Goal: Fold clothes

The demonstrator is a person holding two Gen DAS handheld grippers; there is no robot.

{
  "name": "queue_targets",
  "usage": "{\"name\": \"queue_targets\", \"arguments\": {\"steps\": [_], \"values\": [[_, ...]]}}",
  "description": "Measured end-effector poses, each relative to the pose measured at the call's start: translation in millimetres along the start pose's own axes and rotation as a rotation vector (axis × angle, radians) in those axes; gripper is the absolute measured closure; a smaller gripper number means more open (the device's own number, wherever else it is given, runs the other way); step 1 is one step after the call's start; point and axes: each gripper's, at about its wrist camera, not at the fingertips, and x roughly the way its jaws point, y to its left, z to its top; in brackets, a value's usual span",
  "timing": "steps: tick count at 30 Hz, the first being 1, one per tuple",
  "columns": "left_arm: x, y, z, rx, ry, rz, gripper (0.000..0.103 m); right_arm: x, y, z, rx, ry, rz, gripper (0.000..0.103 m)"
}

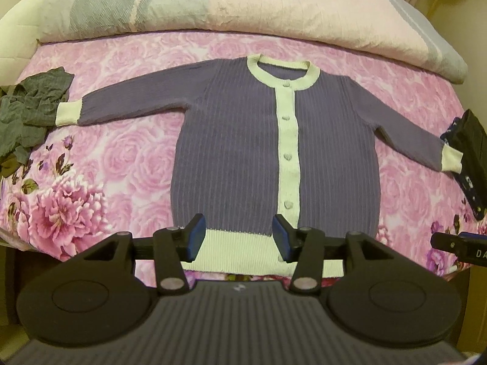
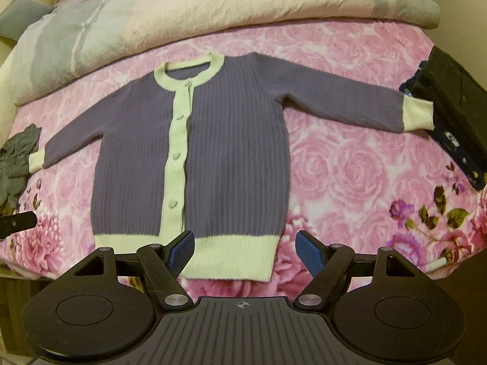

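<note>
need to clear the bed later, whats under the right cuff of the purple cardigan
The cardigan's right cuff lies partly on a dark folded garment; the garment's covered edge is hidden.

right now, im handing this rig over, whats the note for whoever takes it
Left gripper: open, nothing held, over the cardigan's hem.
Right gripper: open, nothing held, over the hem's right end.
Cardigan: flat on the bed, buttoned, face up, sleeves spread out.
Grey garment lies crumpled at the left cuff; dark folded clothes lie at the right cuff.
Done: cardigan laid out.
Left: no fold made yet; fold sleeves in, then body. Grey garment also unfolded.
</note>
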Motion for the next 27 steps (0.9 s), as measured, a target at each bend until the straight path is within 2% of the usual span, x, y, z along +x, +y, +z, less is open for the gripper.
{"name": "queue_targets", "arguments": {"steps": [12, 27], "values": [[4.8, -21.2, -8.4, 0.056, 0.026, -0.016, 0.057, -3.1, -9.7, -11.3, 0.006, 0.022, -0.001, 0.027], [5.8, -28.6, -5.4, 0.050, 0.029, -0.017, 0.057, -6.3, -11.1, -5.4, -0.032, 0.018, -0.009, 0.027]]}}
